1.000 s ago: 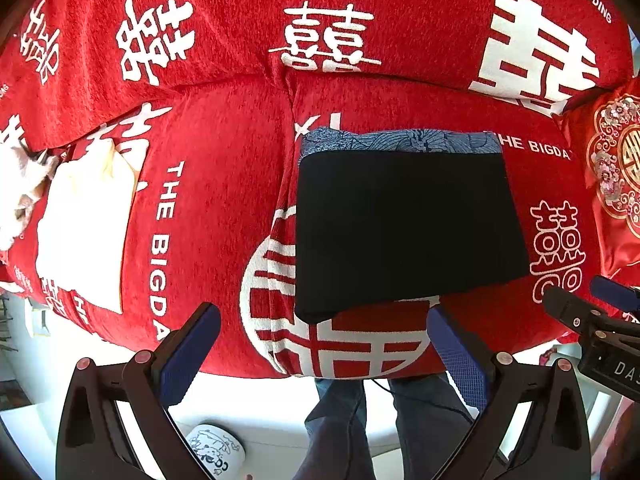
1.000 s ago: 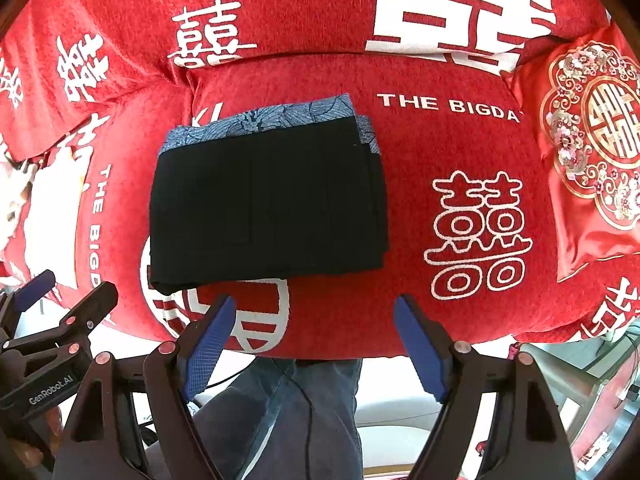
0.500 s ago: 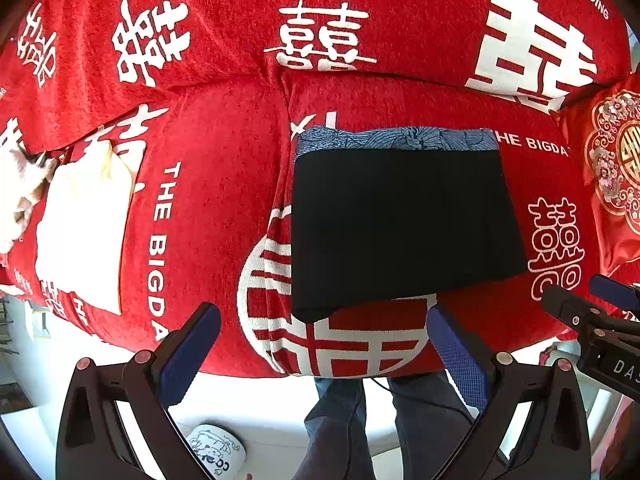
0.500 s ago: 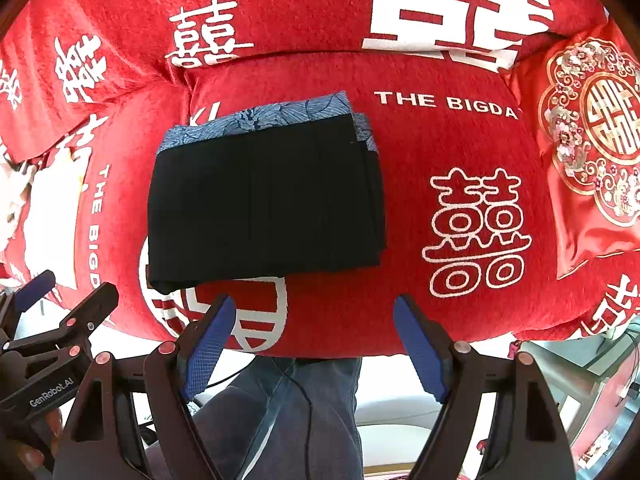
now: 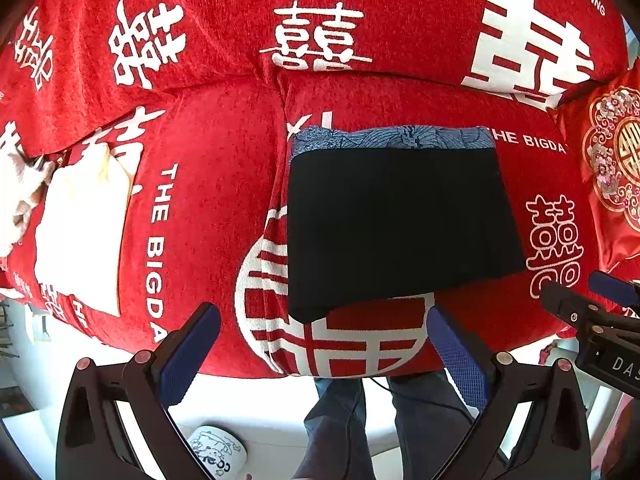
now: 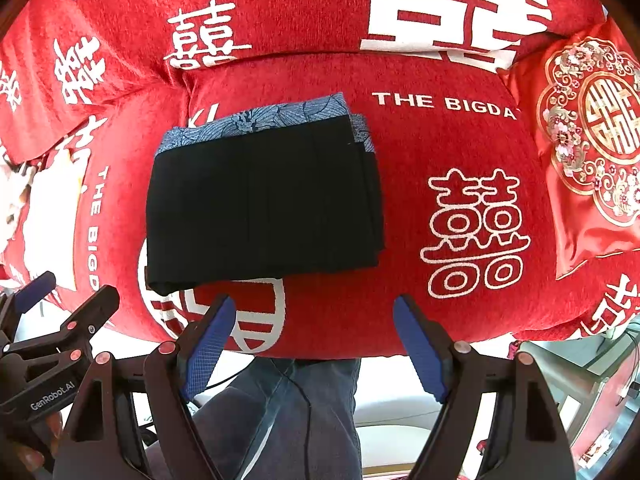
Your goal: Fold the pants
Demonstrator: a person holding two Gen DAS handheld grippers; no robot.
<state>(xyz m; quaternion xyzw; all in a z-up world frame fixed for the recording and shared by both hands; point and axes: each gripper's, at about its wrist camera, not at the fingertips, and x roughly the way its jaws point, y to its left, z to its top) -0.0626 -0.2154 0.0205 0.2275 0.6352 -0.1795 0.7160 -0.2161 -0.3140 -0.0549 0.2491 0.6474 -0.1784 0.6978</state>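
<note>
The black pants (image 5: pixel 400 224) lie folded into a flat rectangle on the red sofa seat (image 5: pixel 208 184), with a blue patterned band along the far edge. They also show in the right wrist view (image 6: pixel 260 204). My left gripper (image 5: pixel 320 340) is open and empty, held above the sofa's front edge just short of the pants. My right gripper (image 6: pixel 312 332) is open and empty, also short of the pants' near edge. Each gripper shows at the side of the other's view.
A white folded cloth (image 5: pixel 80 232) lies on the seat at the left. A red embroidered cushion (image 6: pixel 588 152) sits at the right. The person's legs (image 6: pixel 280 412) in jeans stand below the sofa edge, on a white floor with a slipper (image 5: pixel 216 456).
Both views have crept very slightly; the pants sit a touch higher in frame. Both grippers stay open and empty.
</note>
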